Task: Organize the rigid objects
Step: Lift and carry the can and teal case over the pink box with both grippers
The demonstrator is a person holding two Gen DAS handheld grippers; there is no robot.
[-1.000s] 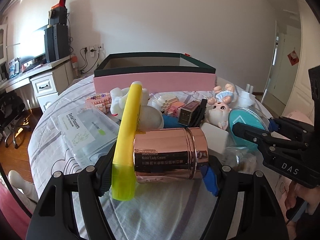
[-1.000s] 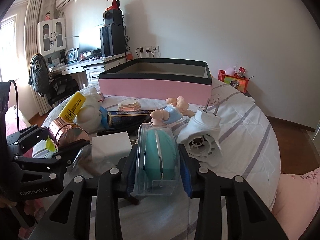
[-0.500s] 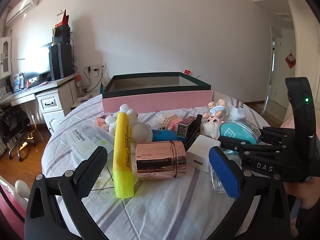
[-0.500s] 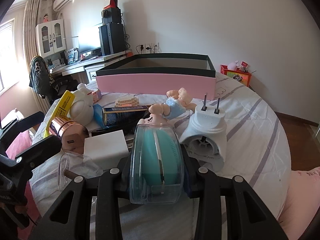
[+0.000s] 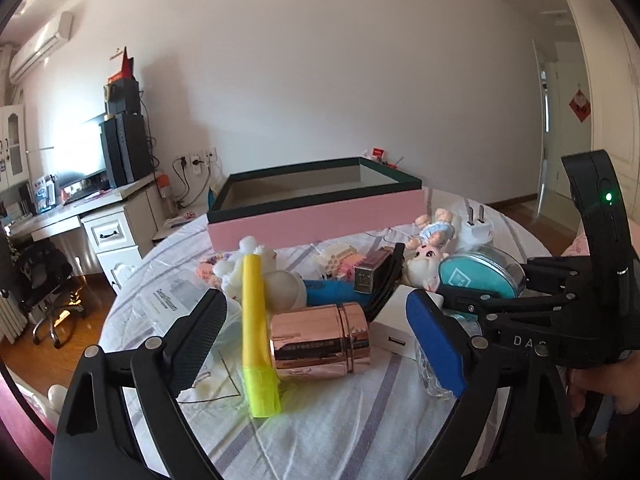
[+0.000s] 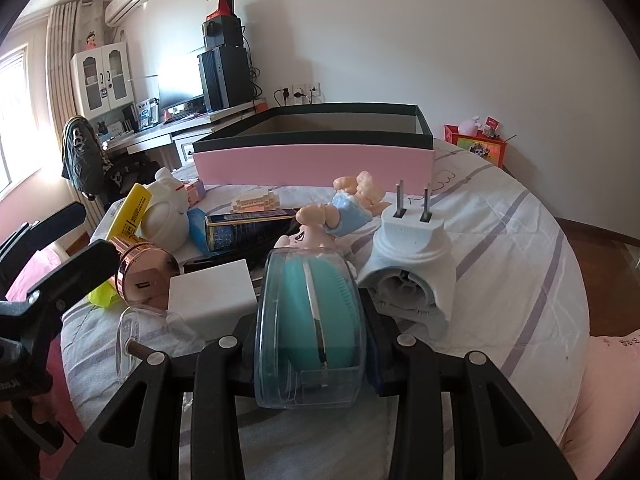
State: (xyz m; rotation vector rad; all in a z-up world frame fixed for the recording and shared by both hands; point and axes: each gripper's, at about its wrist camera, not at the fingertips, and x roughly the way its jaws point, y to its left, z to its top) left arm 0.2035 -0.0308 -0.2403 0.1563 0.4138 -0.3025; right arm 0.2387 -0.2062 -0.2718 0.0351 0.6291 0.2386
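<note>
1. Round table (image 5: 360, 432) under white striped cloth, cluttered; pink box with dark rim (image 5: 316, 220) at far side, apparently empty.
2. Right tongs (image 6: 310, 340) clenched on clear-cased teal round brush (image 6: 310, 312), low over table.
3. Left tongs (image 5: 316, 344) closing, untouching, around rose-gold metallic jar (image 5: 320, 340) and yellow highlighter (image 5: 256, 328).
4. Step: pick-up. Next, likely: carry brush into box.

Your table count, by kind

You have one pink box (image 5: 316, 222), two dolls (image 6: 340, 208) (image 6: 166, 216), one yellow highlighter (image 5: 256, 328), one copper jar (image 5: 320, 336).
</note>
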